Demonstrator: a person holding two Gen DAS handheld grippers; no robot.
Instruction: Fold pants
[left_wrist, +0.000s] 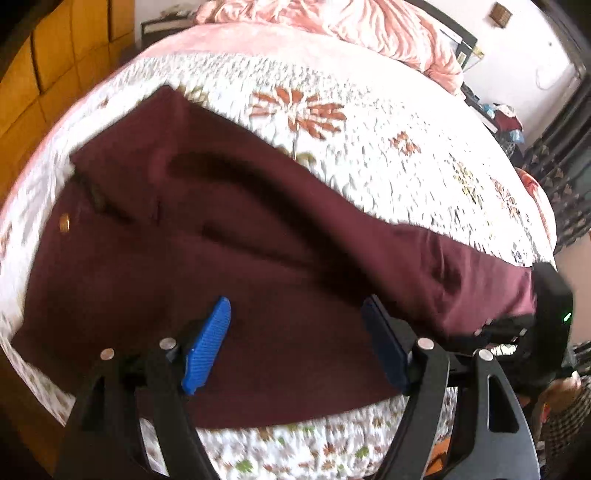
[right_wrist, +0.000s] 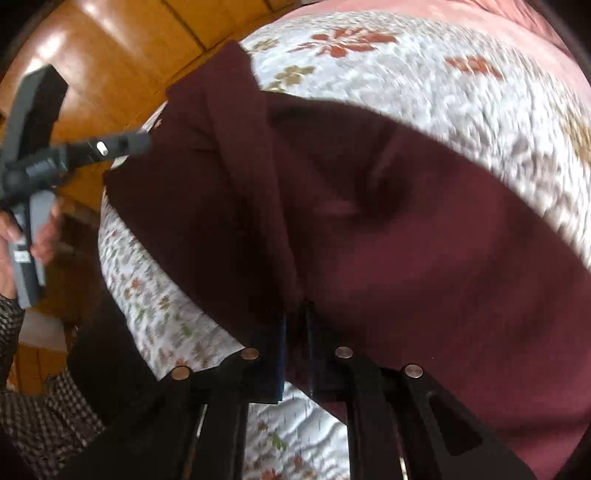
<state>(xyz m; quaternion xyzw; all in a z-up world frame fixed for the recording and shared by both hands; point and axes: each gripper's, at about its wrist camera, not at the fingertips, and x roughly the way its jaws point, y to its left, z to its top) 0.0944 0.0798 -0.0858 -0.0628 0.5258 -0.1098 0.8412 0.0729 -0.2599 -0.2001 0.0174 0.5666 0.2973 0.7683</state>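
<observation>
Dark maroon pants (left_wrist: 229, 236) lie across a floral quilt, waistband with a brass button (left_wrist: 65, 223) at the left. My left gripper (left_wrist: 295, 332) is open, its blue pads (left_wrist: 207, 343) just above the cloth near the front edge. My right gripper (right_wrist: 294, 332) is shut on a fold of the pants (right_wrist: 406, 240) and lifts it off the quilt; it shows in the left wrist view (left_wrist: 532, 306) at the leg end. The left gripper also shows in the right wrist view (right_wrist: 125, 144), at the pants' far end.
The white floral quilt (left_wrist: 369, 122) covers the bed, with a bunched pink blanket (left_wrist: 332, 22) at the back. Wooden cabinets (left_wrist: 44, 59) stand to the left and a cluttered shelf (left_wrist: 506, 118) at the right. The bed's front edge (left_wrist: 295, 450) is close to me.
</observation>
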